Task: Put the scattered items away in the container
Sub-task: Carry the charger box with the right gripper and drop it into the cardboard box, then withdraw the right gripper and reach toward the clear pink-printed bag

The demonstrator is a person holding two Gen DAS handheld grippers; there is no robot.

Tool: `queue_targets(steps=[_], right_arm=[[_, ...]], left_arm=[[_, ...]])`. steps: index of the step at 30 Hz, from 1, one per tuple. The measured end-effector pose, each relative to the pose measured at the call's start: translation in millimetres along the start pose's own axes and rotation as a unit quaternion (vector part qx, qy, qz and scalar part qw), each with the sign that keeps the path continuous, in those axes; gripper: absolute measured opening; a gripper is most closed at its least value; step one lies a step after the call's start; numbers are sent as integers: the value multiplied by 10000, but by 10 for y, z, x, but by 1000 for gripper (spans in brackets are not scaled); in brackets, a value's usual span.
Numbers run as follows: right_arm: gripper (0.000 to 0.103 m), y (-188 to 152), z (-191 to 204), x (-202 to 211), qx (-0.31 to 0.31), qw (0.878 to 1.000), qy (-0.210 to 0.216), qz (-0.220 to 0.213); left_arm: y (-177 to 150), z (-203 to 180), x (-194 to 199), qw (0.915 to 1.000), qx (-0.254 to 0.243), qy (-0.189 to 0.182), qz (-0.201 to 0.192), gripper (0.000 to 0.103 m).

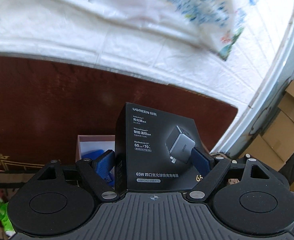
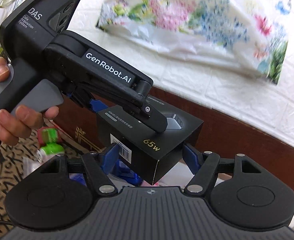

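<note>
We grip the charger box in our left claw, while our right claw straddles it, contact unclear. If both pull, it may twist free and miss the pink container.

A lived-in room of a home — not a lab or shop. The wall wears white brick-pattern foam panels, and a flowered cloth hangs against it. Below stands dark red-brown wooden furniture with a gold ornament. A patterned black-and-cream cover lies at the left in the right wrist view. Cardboard boxes are stacked at the right edge of the left wrist view — household clutter, with a green packet lying about.
</note>
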State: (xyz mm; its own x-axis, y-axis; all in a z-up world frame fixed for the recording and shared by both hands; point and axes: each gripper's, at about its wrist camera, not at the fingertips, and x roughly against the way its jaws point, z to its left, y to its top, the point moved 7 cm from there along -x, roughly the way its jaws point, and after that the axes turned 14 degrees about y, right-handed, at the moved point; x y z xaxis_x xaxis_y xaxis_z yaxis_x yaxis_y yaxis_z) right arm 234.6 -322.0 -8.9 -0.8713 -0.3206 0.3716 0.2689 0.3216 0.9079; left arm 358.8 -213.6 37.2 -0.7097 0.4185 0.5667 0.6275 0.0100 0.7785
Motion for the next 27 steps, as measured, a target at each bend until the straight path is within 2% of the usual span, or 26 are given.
queue_targets(steps=[3,7,10,13,19,21,27], right_arm=[[72,-101,-160,-190,10,9997,49,253],[74,-251,-330,-353,-103,9968,-448,656],[77,-296,-320,-338,-260,9974,-346,572],[82,-297,-280,-339,-113,9965,-550,619],[88,-254,-278,-281,-175,9962,-655,548],[96,-199,-318,-263,-194,9960,-716,494],[102,-102,-221,94,-342,9944,-976,221]], left_arm=[[-47,51,-247,9998,11,5,214,88],[-190,173,-453,9988,-46,277,413,96],[-282,280,-492,9985,-2,324,437,98],[-303,272,-457,9989,-102,296,358,98],[-323,226,-316,9983,-325,447,191,99],[-319,216,-251,9982,-337,475,167,99],[-334,152,61,9959,-476,763,-87,103]])
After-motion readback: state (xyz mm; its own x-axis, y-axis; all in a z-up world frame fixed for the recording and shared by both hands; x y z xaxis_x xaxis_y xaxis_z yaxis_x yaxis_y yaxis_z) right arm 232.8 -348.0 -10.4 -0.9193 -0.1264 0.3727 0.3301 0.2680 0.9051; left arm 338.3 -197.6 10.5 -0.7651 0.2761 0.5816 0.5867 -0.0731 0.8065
